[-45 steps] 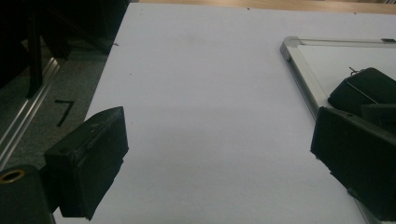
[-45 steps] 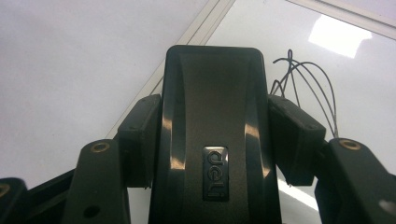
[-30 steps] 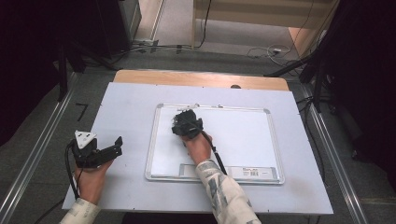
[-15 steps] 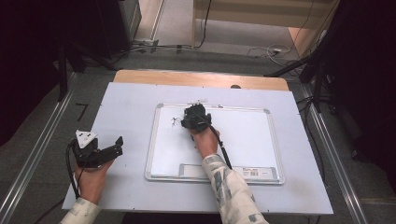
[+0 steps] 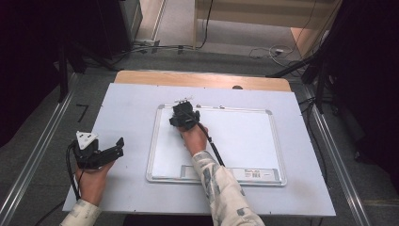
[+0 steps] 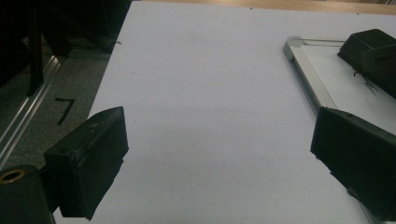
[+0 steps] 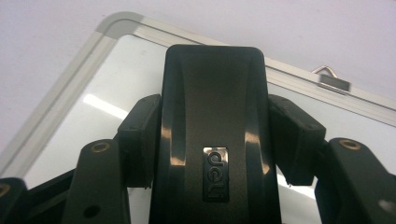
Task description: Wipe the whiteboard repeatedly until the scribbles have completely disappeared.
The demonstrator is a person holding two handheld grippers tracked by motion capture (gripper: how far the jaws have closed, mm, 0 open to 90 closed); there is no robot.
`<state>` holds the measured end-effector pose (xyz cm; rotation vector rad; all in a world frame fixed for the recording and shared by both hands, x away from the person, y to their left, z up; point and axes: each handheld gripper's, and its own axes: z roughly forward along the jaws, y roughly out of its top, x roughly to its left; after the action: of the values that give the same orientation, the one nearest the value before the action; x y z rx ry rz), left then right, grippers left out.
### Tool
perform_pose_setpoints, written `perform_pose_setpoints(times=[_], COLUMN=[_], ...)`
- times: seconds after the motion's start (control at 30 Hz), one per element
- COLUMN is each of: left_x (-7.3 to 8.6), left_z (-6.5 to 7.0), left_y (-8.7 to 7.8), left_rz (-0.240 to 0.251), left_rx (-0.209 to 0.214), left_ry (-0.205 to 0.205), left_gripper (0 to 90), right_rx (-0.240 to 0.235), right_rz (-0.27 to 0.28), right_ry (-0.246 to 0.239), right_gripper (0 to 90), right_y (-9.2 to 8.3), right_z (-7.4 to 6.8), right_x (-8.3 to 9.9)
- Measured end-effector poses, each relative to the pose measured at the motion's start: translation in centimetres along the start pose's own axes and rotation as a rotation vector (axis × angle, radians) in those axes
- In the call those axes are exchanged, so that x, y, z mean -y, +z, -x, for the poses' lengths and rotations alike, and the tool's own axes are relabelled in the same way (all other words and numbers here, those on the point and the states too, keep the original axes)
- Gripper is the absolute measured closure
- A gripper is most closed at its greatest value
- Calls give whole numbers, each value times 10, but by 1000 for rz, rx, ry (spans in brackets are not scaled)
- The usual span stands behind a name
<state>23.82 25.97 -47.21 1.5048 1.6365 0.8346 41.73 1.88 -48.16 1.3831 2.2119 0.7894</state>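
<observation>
From the high view I had my right gripper (image 5: 184, 114) over the top left corner of the white, silver-framed rectangular whiteboard (image 5: 244, 141), which lay flat on the pale sheet covering the table (image 5: 131, 103). In the right gripper view its two black jaws were clamped on the sides of a black plastic whiteboard eraser (image 7: 215, 130), a rounded block with a small embossed brand plate on its back, one pad pressing on each long side. The eraser sat between the jaws pointing toward the board's rounded corner, and a small metal hanging clip (image 7: 334, 82) showed on the frame's top edge just beyond it. I could not tell whether the eraser's underside was touching the board surface. My left gripper (image 5: 101, 153) rested on the sheet well to the left of the board, near the table's left edge, with my hand (image 5: 91, 181) behind it. In the left gripper view its jaws stood wide apart with nothing between them but bare sheet, and the board's left frame and the eraser (image 6: 369, 51) showed off to the right
</observation>
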Motion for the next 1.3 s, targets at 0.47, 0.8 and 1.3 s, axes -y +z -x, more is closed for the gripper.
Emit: perform_pose_setpoints(times=[0.47,0.8,1.3], left_x=[0,0,1], left_z=[1,1,-2], left_y=[0,0,-2], left_rz=[2,1,0], left_rx=[3,1,-4], left_ry=[3,5,0], left_gripper=[45,45,46], right_rx=[-35,-69,-36], right_rz=[3,5,2], right_ry=[-38,-67,-9], right_gripper=[383,382,382], right_y=[-5,-26,-23], right_z=[-37,-51,1], right_x=[5,30,29])
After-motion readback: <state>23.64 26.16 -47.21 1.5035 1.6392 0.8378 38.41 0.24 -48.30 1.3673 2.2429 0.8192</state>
